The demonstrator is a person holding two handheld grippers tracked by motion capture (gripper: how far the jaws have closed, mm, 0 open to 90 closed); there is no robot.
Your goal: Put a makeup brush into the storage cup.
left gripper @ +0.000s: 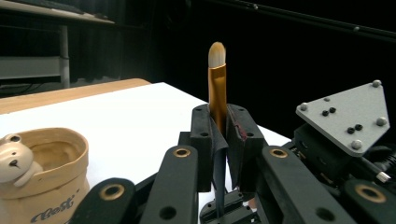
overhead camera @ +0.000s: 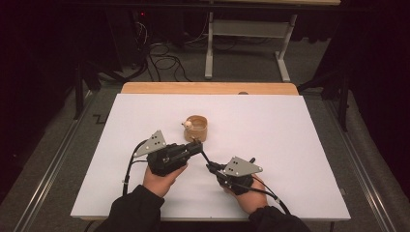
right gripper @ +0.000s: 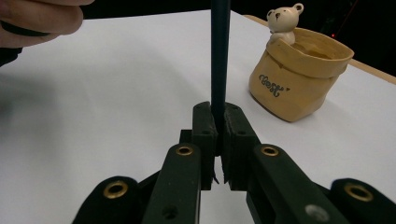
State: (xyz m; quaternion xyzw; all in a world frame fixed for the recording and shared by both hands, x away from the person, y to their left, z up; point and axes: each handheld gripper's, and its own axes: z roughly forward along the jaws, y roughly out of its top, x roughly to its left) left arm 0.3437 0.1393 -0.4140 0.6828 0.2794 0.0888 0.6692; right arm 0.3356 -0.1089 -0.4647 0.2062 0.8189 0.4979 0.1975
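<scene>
Gold-ferruled brush tip (left gripper: 217,70) above left claw (left gripper: 218,140)

A white board (overhead camera: 270,145) covers the wooden table (overhead camera: 208,88), whose far edge shows beyond it, and a tan bear-trimmed cup (overhead camera: 196,127) stands near the board's middle.

Two forearms in dark sleeves come in from the near table edge. The left hand (overhead camera: 162,180) wraps the black body of the left gripper (overhead camera: 196,146), which points forward and to the right. Its black jaws stand pressed together in the left gripper view. The right hand (overhead camera: 246,191) holds the right gripper (overhead camera: 211,167), which points left toward the other one. Its jaws are likewise clamped tight. Each gripper carries a grey three-cornered plate on top and trails a black cable back along the wrist.
</scene>
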